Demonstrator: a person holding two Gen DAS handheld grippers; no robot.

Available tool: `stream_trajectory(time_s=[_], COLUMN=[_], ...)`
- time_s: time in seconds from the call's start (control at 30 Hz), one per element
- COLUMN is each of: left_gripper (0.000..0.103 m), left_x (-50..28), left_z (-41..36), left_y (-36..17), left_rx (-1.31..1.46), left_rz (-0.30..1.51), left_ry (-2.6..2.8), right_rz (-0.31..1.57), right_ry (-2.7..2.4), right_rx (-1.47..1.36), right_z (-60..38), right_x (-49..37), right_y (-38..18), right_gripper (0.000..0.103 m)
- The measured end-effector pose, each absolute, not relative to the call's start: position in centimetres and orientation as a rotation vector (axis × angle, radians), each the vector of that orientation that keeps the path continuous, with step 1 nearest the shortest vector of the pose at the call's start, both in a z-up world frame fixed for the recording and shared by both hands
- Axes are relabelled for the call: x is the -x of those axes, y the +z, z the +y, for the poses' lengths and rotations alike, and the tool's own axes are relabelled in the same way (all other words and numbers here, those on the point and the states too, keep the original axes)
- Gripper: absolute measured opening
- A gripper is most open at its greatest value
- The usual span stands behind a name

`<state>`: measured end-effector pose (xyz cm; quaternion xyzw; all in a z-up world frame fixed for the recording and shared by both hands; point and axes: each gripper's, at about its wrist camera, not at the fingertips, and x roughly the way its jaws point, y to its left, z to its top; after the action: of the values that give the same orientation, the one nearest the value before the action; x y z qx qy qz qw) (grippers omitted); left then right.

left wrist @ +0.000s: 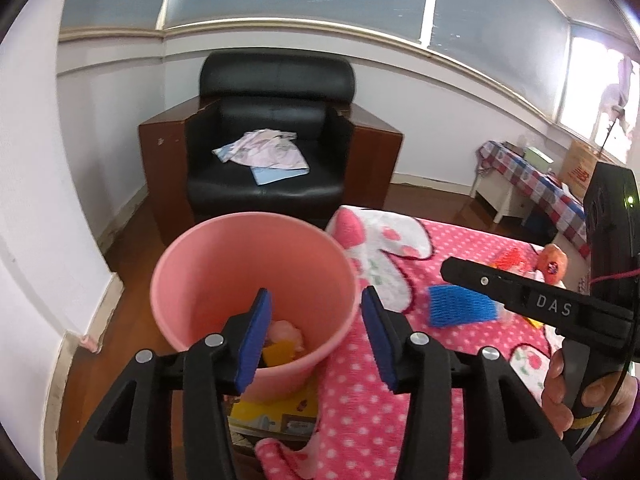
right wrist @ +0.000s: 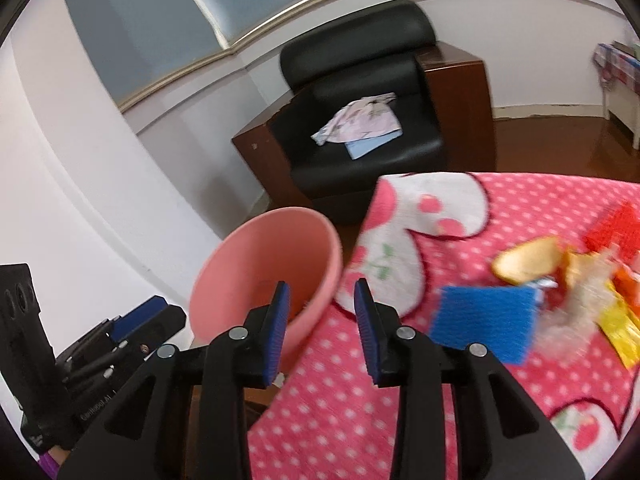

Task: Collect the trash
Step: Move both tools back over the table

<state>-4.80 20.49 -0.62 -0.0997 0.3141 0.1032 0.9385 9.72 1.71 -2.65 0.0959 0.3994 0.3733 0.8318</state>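
Note:
A pink bin stands on the floor at the left edge of the table, with pink and yellow scraps at its bottom. My left gripper hovers over the bin's near rim, open and empty. My right gripper is open too, with nothing between its pads, over the gap between the bin and the blanket edge. Trash lies on the blanket to the right: a blue foam net, a red net, a yellow wrapper and a tan bread-like piece.
A pink polka-dot blanket covers the table. A black armchair with a cloth on its seat stands behind the bin. A low table with a checked cloth is at the far right. A yellow booklet lies under the bin.

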Motion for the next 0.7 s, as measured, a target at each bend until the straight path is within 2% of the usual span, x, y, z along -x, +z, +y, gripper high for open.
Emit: stream_trajectory(time_s=[0.23, 0.37, 0.7], left_gripper=[0.053, 0.054, 0.054], left_x=[3.8, 3.1, 1.3], left_z=[16.9, 15.1, 11.2], left_y=[-0.6, -0.9, -2.3], left_rx=[0.169, 0.152, 0.112], left_rz=[0.650, 0.662, 0.717], left_ry=[0.131, 0.085, 0.002], right_rz=[0.840, 0.842, 0.873], right_ry=[0.712, 0.651, 0.506], right_rx=[-0.244, -0.262, -0.321], right_z=[-3.9, -7.2, -13.8], right_x=[-9.0, -8.6, -8.2], right_y=[-2.9, -3.6, -6.4], right_gripper=[0.034, 0.044, 0.045])
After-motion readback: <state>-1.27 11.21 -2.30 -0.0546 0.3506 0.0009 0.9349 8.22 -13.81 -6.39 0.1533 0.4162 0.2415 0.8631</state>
